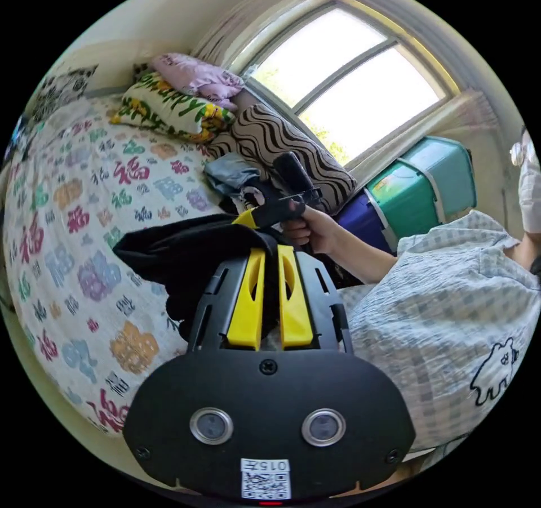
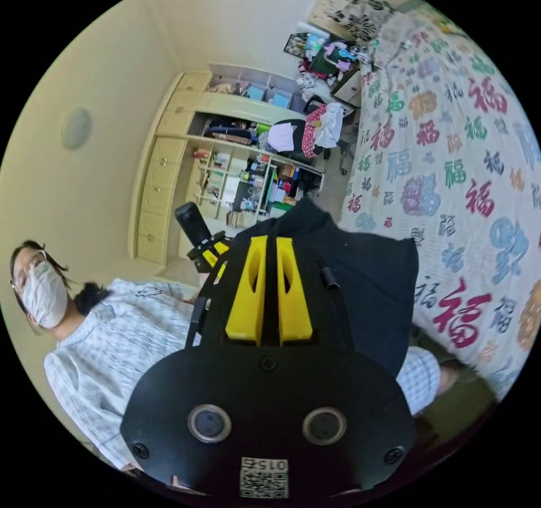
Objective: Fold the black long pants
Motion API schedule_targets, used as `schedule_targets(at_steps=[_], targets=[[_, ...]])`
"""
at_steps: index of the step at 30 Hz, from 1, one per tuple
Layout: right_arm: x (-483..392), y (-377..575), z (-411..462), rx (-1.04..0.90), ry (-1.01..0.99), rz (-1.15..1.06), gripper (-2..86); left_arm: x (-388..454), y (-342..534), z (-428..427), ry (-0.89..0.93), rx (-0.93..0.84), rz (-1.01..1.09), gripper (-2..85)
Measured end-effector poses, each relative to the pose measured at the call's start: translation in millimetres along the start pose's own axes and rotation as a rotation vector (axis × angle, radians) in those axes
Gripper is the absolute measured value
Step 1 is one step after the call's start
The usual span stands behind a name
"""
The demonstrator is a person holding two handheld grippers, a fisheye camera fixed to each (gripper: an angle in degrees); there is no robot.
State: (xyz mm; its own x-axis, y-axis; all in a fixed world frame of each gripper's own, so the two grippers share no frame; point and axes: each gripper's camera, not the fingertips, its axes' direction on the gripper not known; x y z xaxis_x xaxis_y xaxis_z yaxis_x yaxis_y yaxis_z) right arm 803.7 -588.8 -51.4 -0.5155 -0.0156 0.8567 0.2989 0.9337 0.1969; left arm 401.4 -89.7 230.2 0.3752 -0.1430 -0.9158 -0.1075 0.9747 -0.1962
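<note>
In the left gripper view, the left gripper [image 1: 269,249] has its two yellow jaws drawn close together, their tips buried in a bunched edge of the black long pants [image 1: 186,254], so both jaws pinch the cloth. The pants hang as a dark, crumpled mass to the left of the jaws, lifted above the bedspread [image 1: 84,204], which is printed with large coloured characters. Just beyond the jaw tips the right gripper [image 1: 253,215] meets the same bunch of cloth, held by a hand [image 1: 313,229] of the person in a pale checked shirt [image 1: 445,316]. Behind stand a striped pillow [image 1: 282,142], a stack of folded bedding [image 1: 174,102], a window [image 1: 349,74] and a green storage box [image 1: 434,187]. In the right gripper view, the right gripper's yellow jaws are likewise nearly closed with black cloth over their tips, clamped on the pants, which spread as a broad dark sheet to the right, over the bedspread. At the left, the left gripper shows beside the cloth, and shelves [image 2: 242,181] stand behind.
</note>
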Motion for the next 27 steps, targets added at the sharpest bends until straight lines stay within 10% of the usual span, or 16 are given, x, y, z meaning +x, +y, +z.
schedule_targets(at_steps=[12, 23, 27], targets=[[-67, -1, 48, 0.418, 0.109, -0.222, 0.8, -75, 143, -193, -0.001, 0.575, -0.321, -0.4], [-71, -57, 94, 0.288, 0.357, -0.385, 0.7, -96, 140, -265, -0.231, 0.592, -0.259, -0.9], [-50, -80, 92, 0.237, 0.422, -0.348, 0.7, -117, 159, -306, -0.206, 0.864, -0.322, -0.9]])
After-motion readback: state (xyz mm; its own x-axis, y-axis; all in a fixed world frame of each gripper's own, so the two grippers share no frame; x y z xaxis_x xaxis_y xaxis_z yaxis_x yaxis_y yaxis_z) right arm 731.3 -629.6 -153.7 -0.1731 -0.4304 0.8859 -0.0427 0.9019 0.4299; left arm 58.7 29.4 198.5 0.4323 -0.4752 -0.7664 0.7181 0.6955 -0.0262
